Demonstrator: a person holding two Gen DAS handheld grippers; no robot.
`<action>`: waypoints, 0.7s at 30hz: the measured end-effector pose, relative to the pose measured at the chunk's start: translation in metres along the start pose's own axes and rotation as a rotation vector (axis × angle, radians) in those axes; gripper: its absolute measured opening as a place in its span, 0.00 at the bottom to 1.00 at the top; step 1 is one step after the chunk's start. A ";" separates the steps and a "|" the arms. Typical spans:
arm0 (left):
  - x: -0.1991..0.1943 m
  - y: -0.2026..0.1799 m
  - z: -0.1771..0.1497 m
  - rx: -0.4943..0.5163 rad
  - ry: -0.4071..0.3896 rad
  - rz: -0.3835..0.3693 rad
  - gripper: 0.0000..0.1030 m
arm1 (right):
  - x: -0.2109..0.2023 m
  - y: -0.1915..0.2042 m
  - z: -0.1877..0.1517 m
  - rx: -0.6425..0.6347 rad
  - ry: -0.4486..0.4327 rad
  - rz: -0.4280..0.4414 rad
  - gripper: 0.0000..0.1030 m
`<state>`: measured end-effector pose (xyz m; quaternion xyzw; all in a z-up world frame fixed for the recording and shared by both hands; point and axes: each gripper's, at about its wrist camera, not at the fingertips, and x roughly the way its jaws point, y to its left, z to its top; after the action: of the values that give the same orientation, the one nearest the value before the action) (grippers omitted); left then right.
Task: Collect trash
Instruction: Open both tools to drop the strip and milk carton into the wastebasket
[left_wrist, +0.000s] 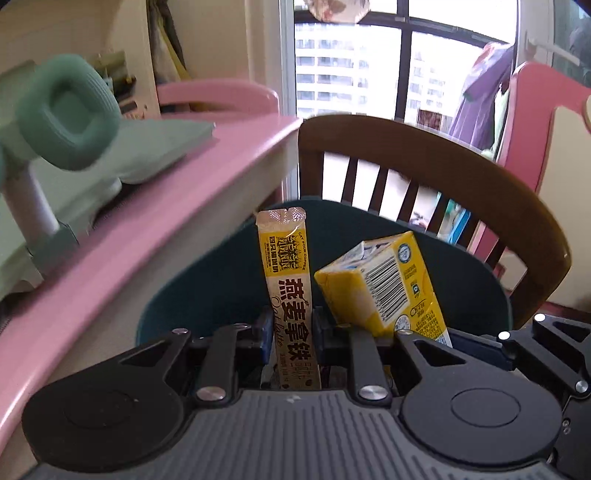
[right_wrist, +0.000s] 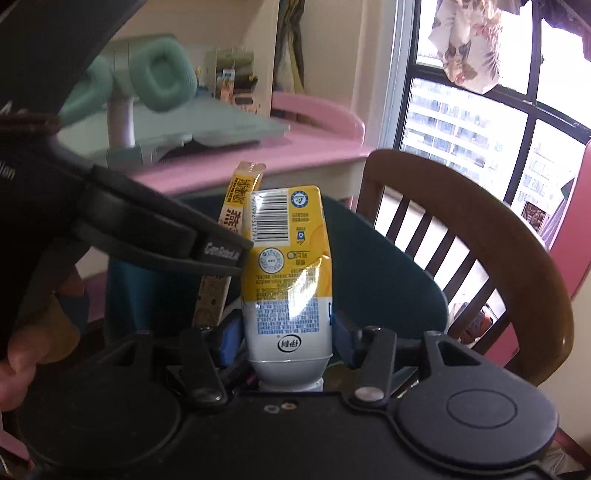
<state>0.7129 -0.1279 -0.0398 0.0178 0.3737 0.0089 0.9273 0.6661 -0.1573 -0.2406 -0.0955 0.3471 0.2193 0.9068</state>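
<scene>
My left gripper (left_wrist: 289, 332) is shut on a yellow oat latte stick sachet (left_wrist: 286, 273), held upright. My right gripper (right_wrist: 286, 332) is shut on a crushed yellow and white drink carton (right_wrist: 290, 273), also upright. The two grippers are side by side: the carton (left_wrist: 384, 284) shows just right of the sachet in the left wrist view, and the sachet (right_wrist: 236, 206) shows behind the carton's left edge in the right wrist view. Both are held above a dark teal seat cushion (left_wrist: 221, 280).
A brown wooden chair back (left_wrist: 424, 155) curves behind the cushion. A pink desk (left_wrist: 166, 206) at the left carries a green stand with green headphones (left_wrist: 66, 110). The left gripper's body (right_wrist: 166, 229) crosses the right wrist view. A window (left_wrist: 351, 66) is behind.
</scene>
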 end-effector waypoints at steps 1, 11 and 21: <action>0.003 0.000 0.000 0.003 0.019 0.001 0.21 | 0.000 0.001 -0.001 -0.002 0.001 -0.009 0.50; 0.008 0.000 -0.010 0.004 0.092 -0.006 0.23 | -0.015 0.003 -0.006 -0.008 -0.026 -0.033 0.62; -0.068 0.009 -0.026 -0.026 -0.076 -0.082 0.76 | -0.063 0.021 -0.011 -0.018 -0.107 -0.053 0.72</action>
<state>0.6456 -0.1198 -0.0111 -0.0091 0.3383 -0.0250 0.9407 0.6079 -0.1627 -0.2065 -0.1008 0.2934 0.2030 0.9287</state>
